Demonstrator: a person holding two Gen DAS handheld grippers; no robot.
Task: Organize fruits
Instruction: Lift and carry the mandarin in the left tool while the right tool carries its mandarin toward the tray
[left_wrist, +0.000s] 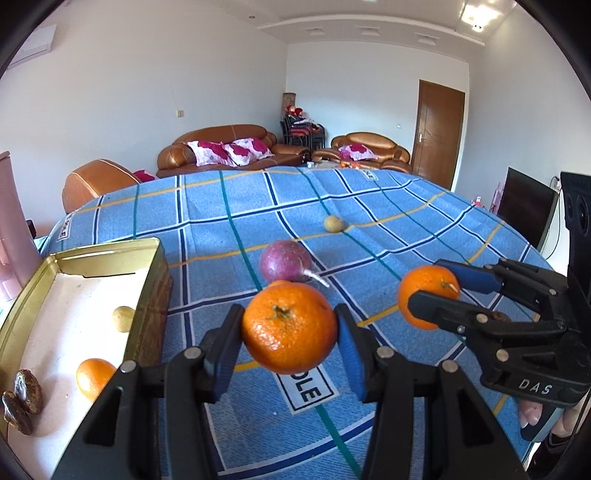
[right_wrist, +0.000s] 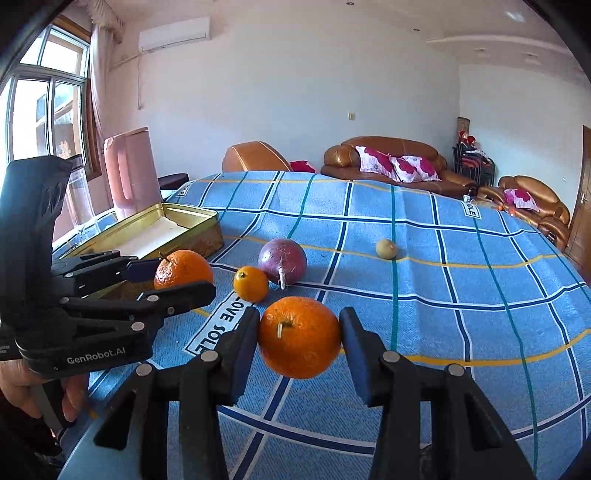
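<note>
My left gripper (left_wrist: 290, 334) is shut on an orange (left_wrist: 290, 328) and holds it above the blue checked cloth; it also shows in the right wrist view (right_wrist: 177, 275). My right gripper (right_wrist: 299, 338) is shut on another orange (right_wrist: 300, 338), seen from the left wrist too (left_wrist: 424, 295). On the cloth lie a small orange (right_wrist: 251, 283), a purple round fruit (right_wrist: 282, 262) with a white stalk, and a small yellow-green fruit (right_wrist: 386, 248). A gold tin box (left_wrist: 153, 291) at the left holds an orange (left_wrist: 94, 378), a yellow-green fruit (left_wrist: 123, 318) and brown pieces (left_wrist: 22, 400).
The table is covered with a blue checked cloth (right_wrist: 461, 295). A pink container (right_wrist: 129, 170) stands behind the tin box (right_wrist: 207, 232). Brown sofas (left_wrist: 221, 147) and a door (left_wrist: 437, 129) are beyond the table's far edge.
</note>
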